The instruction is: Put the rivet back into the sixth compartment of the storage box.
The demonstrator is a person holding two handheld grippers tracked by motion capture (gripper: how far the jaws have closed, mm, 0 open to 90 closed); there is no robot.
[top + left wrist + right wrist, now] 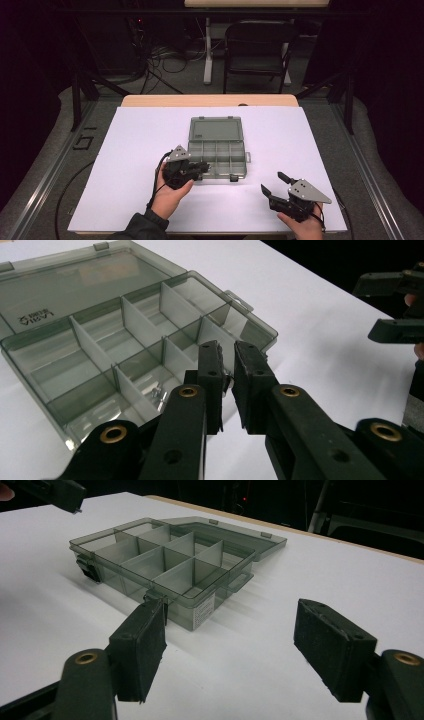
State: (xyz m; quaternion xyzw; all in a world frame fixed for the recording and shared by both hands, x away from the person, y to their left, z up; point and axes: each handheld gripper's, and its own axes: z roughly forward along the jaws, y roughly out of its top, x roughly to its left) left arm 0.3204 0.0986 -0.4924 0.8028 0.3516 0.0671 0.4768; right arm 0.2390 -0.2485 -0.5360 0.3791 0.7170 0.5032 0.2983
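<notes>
Organizer box (218, 150) of smoky translucent plastic lies open on the white counter (135, 150), its flat lid folded back toward the far edge and its tray split by thin walls into rectangular compartments. In the left gripper view something small and metallic sits between the fingers (210, 375) of the left gripper (228, 382), too tiny and too covered to identify; more small bright bits glint in a near compartment (159, 395), also hard to make out. Those padded black fingers are pressed almost together on that speck, just at the tray's near corner. The right gripper (275, 185) rests well apart from the box, toward the counter's near right, its fingers (332, 647) spread wide with nothing between them. Both forearms are cut off by the bottom edge.
</notes>
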